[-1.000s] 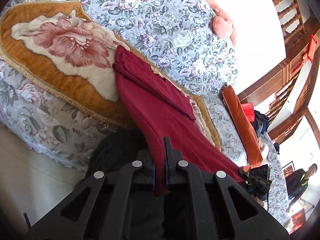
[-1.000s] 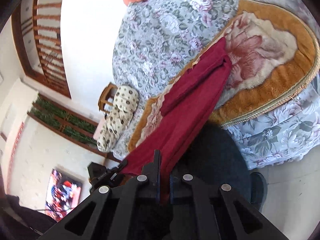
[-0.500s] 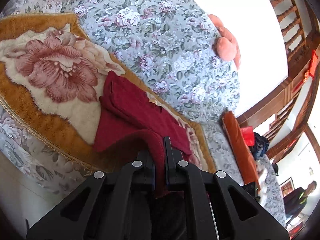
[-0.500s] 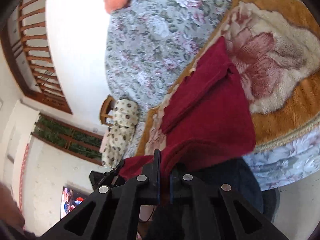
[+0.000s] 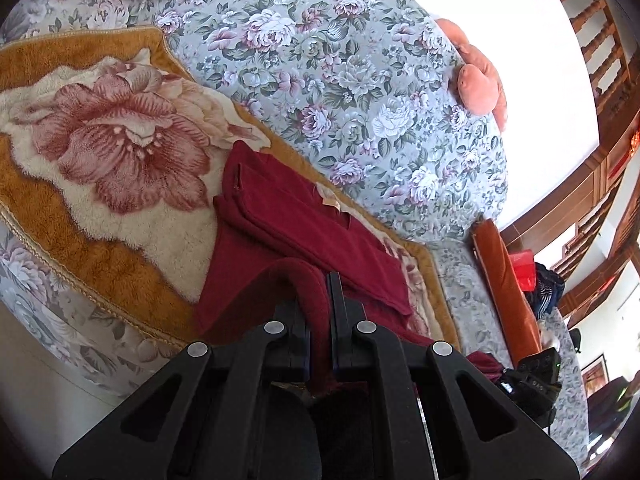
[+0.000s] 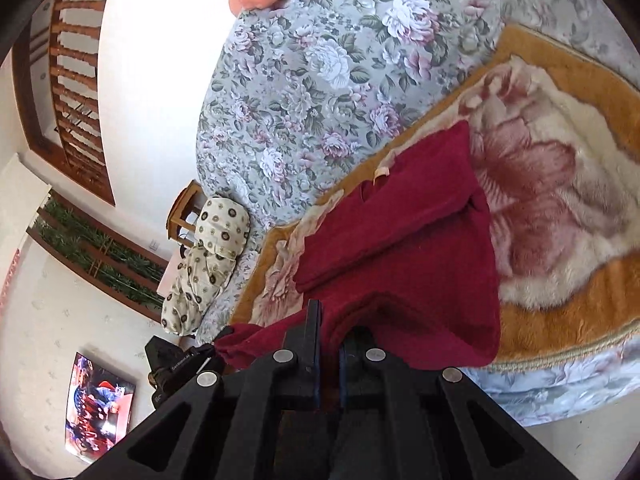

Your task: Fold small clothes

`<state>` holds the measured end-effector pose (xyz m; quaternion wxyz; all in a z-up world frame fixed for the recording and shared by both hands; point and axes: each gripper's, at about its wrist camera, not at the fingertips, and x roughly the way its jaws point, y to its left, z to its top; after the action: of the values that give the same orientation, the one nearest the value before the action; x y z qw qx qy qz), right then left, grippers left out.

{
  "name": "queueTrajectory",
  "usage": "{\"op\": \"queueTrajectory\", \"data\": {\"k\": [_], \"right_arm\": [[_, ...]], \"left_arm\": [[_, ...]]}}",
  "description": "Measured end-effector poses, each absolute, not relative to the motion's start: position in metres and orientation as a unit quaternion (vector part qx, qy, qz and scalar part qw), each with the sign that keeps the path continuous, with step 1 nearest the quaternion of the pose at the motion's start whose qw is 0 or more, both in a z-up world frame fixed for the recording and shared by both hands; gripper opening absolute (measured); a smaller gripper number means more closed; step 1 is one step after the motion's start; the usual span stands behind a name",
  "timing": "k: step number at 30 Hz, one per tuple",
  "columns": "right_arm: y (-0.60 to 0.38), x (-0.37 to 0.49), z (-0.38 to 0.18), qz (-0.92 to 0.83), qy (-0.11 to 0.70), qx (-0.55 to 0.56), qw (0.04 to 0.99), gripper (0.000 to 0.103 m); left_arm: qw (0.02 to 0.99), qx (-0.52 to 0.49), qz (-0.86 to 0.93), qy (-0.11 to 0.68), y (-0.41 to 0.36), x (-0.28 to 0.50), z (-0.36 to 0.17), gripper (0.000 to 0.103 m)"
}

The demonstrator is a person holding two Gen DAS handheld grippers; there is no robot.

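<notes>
On sofa mat (image 5: 100,264), maroon garment (image 5: 320,236), L hand-held gripper (image 5: 319,316) & R hand-held gripper (image 6: 329,344) both clamped on its hem

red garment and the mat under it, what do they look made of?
Red garment: looks like a soft matte knit or fleece; it drapes limply and rolls in a thick fold at the left gripper. Mat: plush pile, probably synthetic fleece; fuzzy nap, printed rose, corded edge. Exact fibres can't be told.
</notes>
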<state>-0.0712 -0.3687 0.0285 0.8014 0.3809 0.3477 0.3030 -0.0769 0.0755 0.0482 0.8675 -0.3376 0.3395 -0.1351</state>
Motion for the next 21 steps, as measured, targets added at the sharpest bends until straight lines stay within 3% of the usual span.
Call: {"op": "queueTrajectory", "data": {"k": [21], "right_arm": [[-0.358,-0.047,0.031,0.267,0.354,0.323,0.836,0.006]], "left_arm": [[0.861,-0.343,-0.123,0.356,0.077,-0.059,0.039,0.005]]}}
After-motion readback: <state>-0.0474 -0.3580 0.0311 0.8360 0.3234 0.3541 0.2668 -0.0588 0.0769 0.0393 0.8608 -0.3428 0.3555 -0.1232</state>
